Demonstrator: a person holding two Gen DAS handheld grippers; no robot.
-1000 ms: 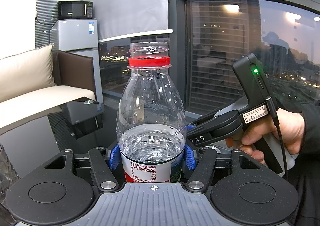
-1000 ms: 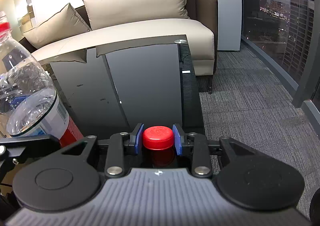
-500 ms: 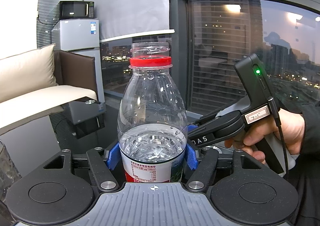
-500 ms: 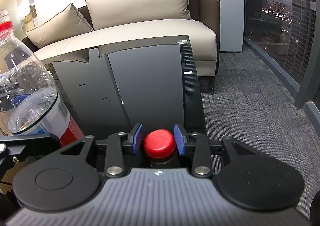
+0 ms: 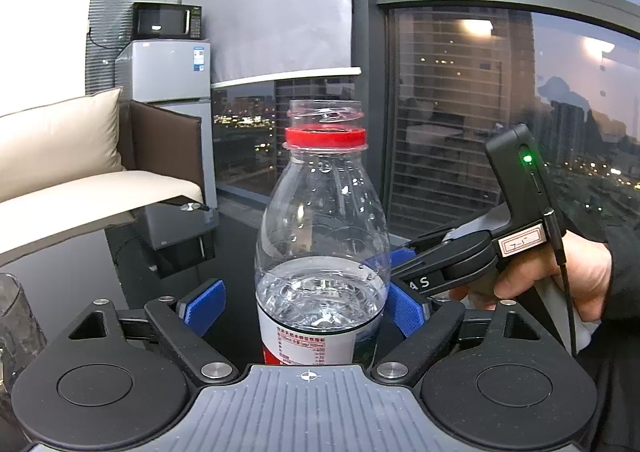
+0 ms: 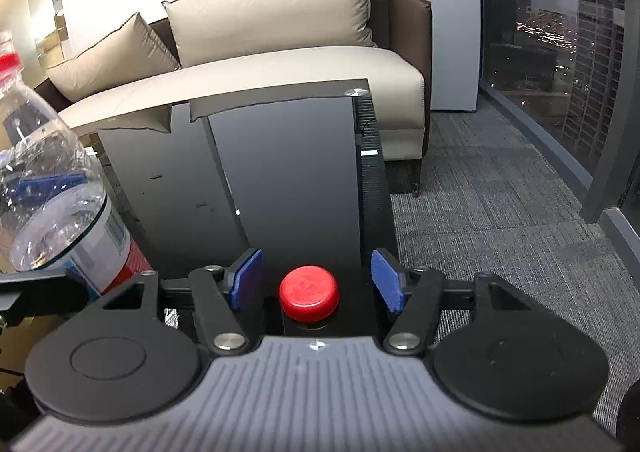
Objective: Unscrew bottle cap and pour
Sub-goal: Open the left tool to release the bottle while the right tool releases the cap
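Now | red plastic cap [image 6: 309,293] off, resting on dark glass worktop [image 6: 288,172] between parted right jaws | clear half-full water bottle [image 5: 323,252] upright between parted left jaws | pouring left.

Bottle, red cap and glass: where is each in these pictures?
Bottle [image 5: 322,212]: left wrist view, on its clear shoulder above the water.
Cap [image 6: 309,292]: right wrist view, on its flat top.
Glass [image 5: 14,316]: left wrist view, on its wall at the left edge.
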